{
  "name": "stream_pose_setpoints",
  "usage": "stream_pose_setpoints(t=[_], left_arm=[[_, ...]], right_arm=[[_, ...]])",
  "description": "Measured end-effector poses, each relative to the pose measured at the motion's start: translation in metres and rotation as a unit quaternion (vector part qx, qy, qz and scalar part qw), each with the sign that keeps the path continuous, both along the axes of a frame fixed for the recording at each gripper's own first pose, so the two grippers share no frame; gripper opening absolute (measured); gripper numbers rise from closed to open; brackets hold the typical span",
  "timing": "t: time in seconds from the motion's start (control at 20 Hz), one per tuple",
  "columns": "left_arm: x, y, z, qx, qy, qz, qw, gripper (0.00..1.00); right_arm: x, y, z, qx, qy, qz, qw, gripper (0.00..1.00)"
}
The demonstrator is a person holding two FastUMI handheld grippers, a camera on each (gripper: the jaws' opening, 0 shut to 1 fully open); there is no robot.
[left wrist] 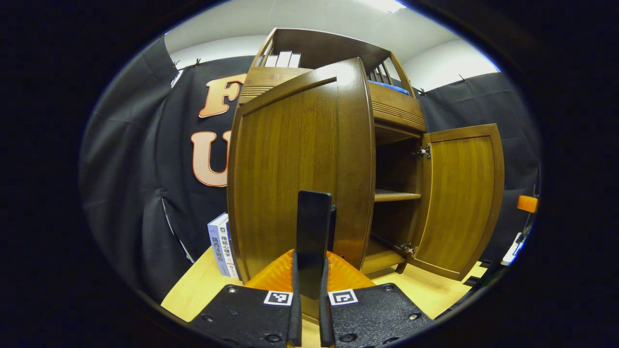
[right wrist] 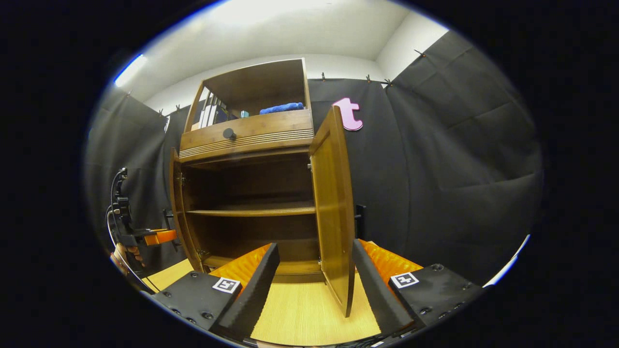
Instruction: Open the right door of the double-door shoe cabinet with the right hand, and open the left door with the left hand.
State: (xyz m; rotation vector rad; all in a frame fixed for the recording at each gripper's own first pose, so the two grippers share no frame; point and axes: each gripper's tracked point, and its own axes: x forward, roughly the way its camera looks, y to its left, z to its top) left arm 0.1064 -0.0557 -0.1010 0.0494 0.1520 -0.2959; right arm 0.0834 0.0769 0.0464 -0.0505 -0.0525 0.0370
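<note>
1. Shoe cabinet [right wrist: 251, 193], of brown wood, stands on a pale wooden tabletop [right wrist: 300, 314] inside a booth hung with black cloth [right wrist: 459, 169], under a white ceiling [right wrist: 290, 34] with a light strip.
2. Both doors are swung out. In the left gripper view the left door [left wrist: 300, 174] fills the near middle, and the right door [left wrist: 459, 203] stands wide open on its hinges at the far side.
3. Inside, one shelf [right wrist: 251, 211] crosses the dark interior; I can see nothing on it.
4. Above the doors runs a drawer front with a dark round knob [right wrist: 229, 134]. The open top compartment holds upright books [right wrist: 210, 116] and a folded blue cloth [right wrist: 282, 108].
5. The left gripper [left wrist: 309, 285] has its fingers nearly together, clamped on the dark handle [left wrist: 313, 232] of the left door.
6. The right gripper [right wrist: 314, 285] is spread wide. The right door's edge [right wrist: 338, 217] stands between its fingers, closer to the right-hand finger; whether either finger touches it I cannot tell.
7. More books [left wrist: 221, 246] stand on the tabletop just beside the cabinet's left side.
8. In the right gripper view the left gripper and the hand holding it show far off at the left edge.
</note>
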Motion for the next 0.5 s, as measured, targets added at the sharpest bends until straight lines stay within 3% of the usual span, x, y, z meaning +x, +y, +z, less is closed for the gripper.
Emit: stream_pose_setpoints(t=[0.5], left_arm=[[-0.015, 0.043, 0.005, 0.002, 0.001, 0.013, 1.0, 0.1]], right_arm=[[-0.003, 0.033, -0.013, 0.001, 0.015, 0.027, 1.0, 0.98]])
